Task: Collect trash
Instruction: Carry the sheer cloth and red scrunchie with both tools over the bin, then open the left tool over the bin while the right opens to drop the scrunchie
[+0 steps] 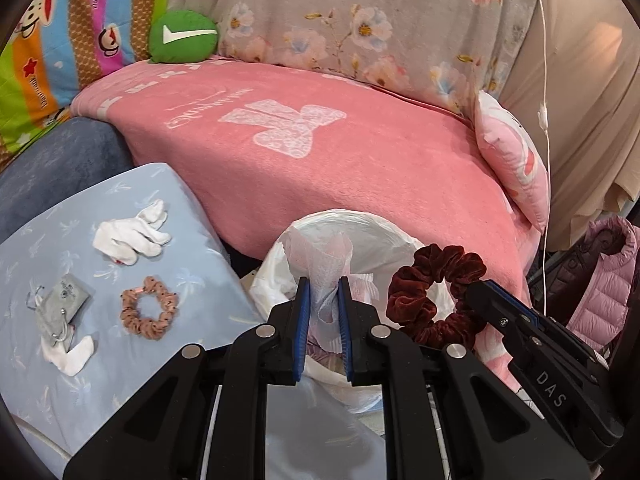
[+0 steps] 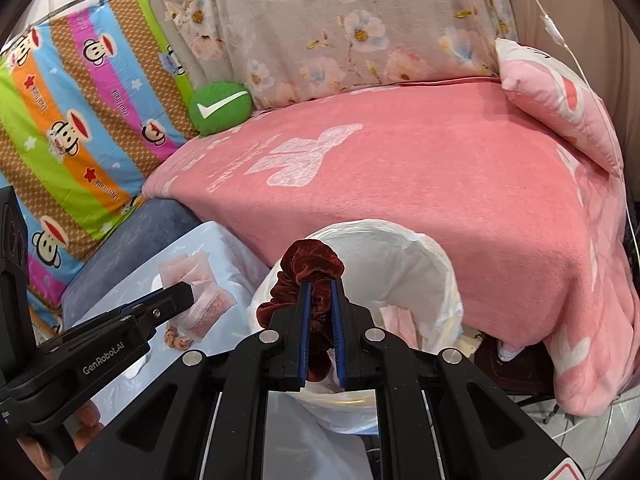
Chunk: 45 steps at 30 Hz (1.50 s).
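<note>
From the left wrist view, the left gripper (image 1: 323, 292) had its blue-padded fingers (image 1: 303, 320) closed on a crumpled tissue (image 1: 326, 264), which stood between them and poked out past the tips, over the white-lined trash bin (image 1: 384, 232). Just to the right, the right gripper (image 1: 474, 294) pinched a dark red scrunchie (image 1: 420, 284). On the blue bedsheet (image 1: 120, 360) lay a white glove (image 1: 130, 234) and a brown scrunchie (image 1: 149, 307) (well apart from either gripper).

From the right wrist view, the right gripper (image 2: 320, 288) clamped the dark red scrunchie (image 2: 312, 264) between its fingers, at the trash bin's (image 2: 440, 264) near rim. The left gripper (image 2: 188, 294) held the tissue (image 2: 204, 304) beside the bin.
</note>
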### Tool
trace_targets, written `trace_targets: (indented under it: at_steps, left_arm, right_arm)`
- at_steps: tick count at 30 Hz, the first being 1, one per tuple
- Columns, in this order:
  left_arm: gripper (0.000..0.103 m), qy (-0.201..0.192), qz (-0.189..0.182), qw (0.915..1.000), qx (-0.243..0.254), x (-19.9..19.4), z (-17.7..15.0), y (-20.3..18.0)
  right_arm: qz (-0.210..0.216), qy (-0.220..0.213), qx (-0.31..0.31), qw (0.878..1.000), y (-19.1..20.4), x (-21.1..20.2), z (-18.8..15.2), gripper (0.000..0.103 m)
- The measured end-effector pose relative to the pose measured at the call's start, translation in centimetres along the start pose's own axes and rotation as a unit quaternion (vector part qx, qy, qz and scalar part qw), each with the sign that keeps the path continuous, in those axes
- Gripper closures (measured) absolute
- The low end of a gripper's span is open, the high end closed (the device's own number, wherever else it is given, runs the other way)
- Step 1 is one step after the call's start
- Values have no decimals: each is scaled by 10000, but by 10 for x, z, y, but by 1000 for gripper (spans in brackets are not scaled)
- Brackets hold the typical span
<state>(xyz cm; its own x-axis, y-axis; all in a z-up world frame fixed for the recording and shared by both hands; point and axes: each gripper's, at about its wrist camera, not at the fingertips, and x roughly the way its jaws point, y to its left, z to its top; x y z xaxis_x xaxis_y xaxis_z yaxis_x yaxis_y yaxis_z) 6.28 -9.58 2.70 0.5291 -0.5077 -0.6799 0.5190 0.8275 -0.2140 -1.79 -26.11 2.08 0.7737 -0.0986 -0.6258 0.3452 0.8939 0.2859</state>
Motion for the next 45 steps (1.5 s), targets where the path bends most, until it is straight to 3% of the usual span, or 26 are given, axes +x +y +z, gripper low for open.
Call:
trace_targets:
  at_steps: [16,27,30,32,34,45]
  left_arm:
    - [88,150,-262,9990,340,22,7,-41]
    - [88,282,-382,9984,293,41,17,-43]
    - [71,274,-354,9986,265,45,19,-39]
    - [51,212,-311,9991,216,45,20,-36]
    - [46,143,-240,9994,182,44,21,-32]
    - [44,166,-18,9999,-33,45,18,-5]
  right_arm:
    - [-206,-106,261,9994,-35,-7,4,94]
    - [-256,-105,216,9994,-36,2,13,93]
    - [-265,-80,217,9994,-36,8,17,94]
    - [-263,-69,216,9994,-36,11,18,94]
    - [-262,-46,207,9994,-34,16,20,94]
    - [-164,73,57,9998,-15,35,21,94]
